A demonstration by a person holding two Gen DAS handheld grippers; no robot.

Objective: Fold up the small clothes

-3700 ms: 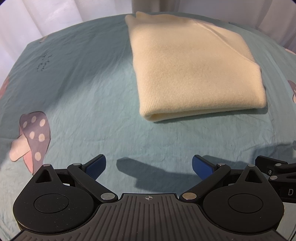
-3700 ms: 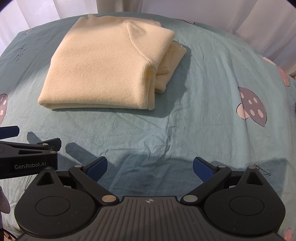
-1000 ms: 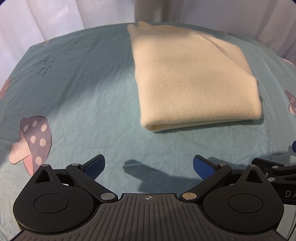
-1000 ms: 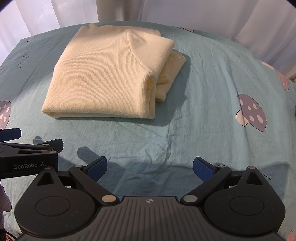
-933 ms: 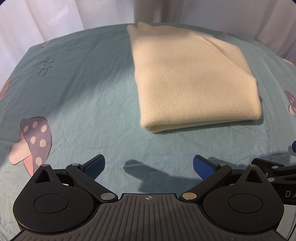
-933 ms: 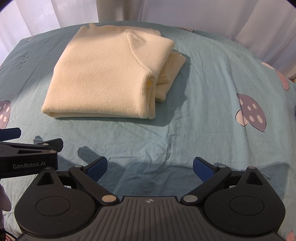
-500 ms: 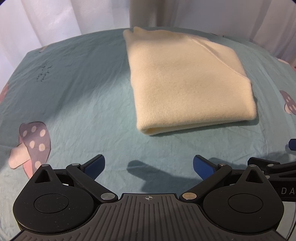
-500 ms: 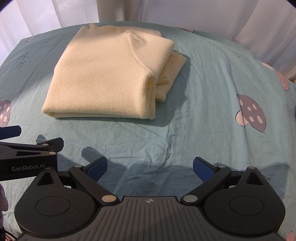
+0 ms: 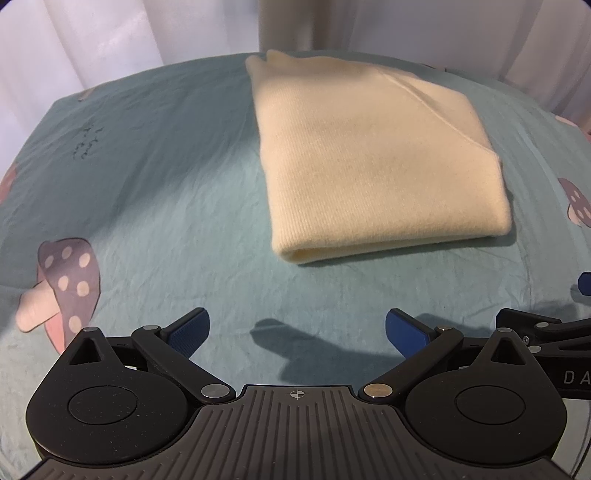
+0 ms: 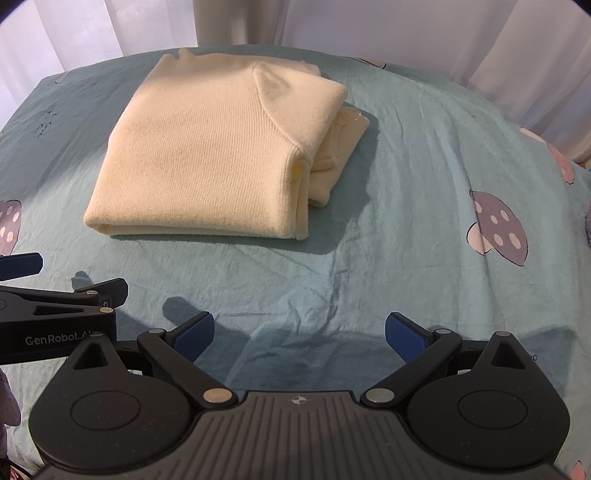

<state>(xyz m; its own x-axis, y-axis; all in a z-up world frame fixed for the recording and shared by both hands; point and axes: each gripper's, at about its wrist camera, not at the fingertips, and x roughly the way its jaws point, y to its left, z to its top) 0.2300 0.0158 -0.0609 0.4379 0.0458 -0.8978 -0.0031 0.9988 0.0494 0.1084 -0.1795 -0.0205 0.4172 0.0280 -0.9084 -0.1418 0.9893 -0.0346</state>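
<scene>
A cream knitted sweater (image 10: 207,155) lies folded into a thick rectangle on a teal sheet (image 10: 406,206) printed with mushrooms (image 10: 496,229), towards the far middle of the surface; whether a bed or a table lies under the sheet cannot be told. Its long axis runs from the near side away towards the white curtains (image 10: 110,26) at the back, leaning a little to the right in the right wrist view. The rounded fold edge faces the cameras, and on its right side looser layers, a tucked sleeve or hem, stick out from under the top layer. In the left wrist view the sweater (image 9: 376,158) sits ahead and to the right, its near fold edge thick and smooth. Both tools hang above the bare sheet on the near side, well apart from the sweater. The left hand-held gripper (image 9: 295,328) has its blue-padded fingers spread wide with nothing between them, and its side shows at the left edge of the right wrist view. The right hand-held gripper (image 10: 299,330) is likewise spread wide and holds nothing.
</scene>
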